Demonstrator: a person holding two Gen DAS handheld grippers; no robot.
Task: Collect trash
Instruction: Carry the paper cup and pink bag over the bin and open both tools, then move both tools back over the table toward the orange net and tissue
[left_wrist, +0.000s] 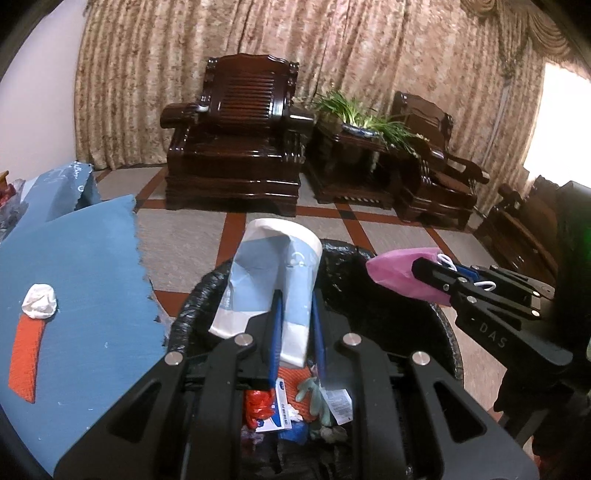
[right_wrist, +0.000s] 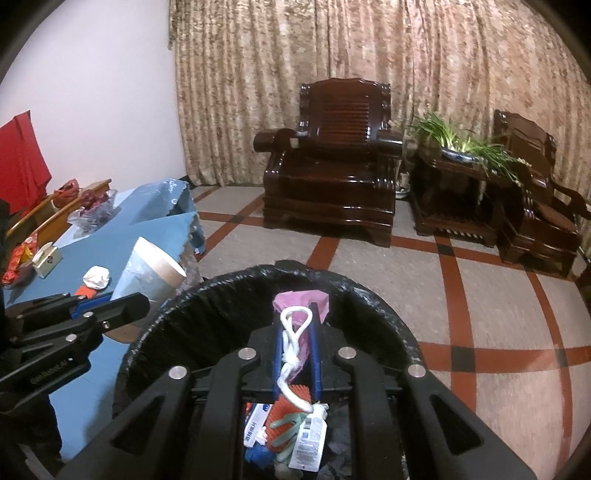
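Observation:
My left gripper is shut on a crushed white and light-blue paper cup, held over the black-lined trash bin. In the right wrist view the left gripper holds the cup at the bin's left rim. My right gripper is shut on a pink face mask with white ear loops, above the bin's open mouth. It also shows from the side, right gripper with pink mask. Mixed trash lies in the bin.
A blue-covered table stands left of the bin with a crumpled white tissue and an orange strip. Farther along it lie a small box and wrappers. Dark wooden armchairs and a potted plant stand across the tiled floor.

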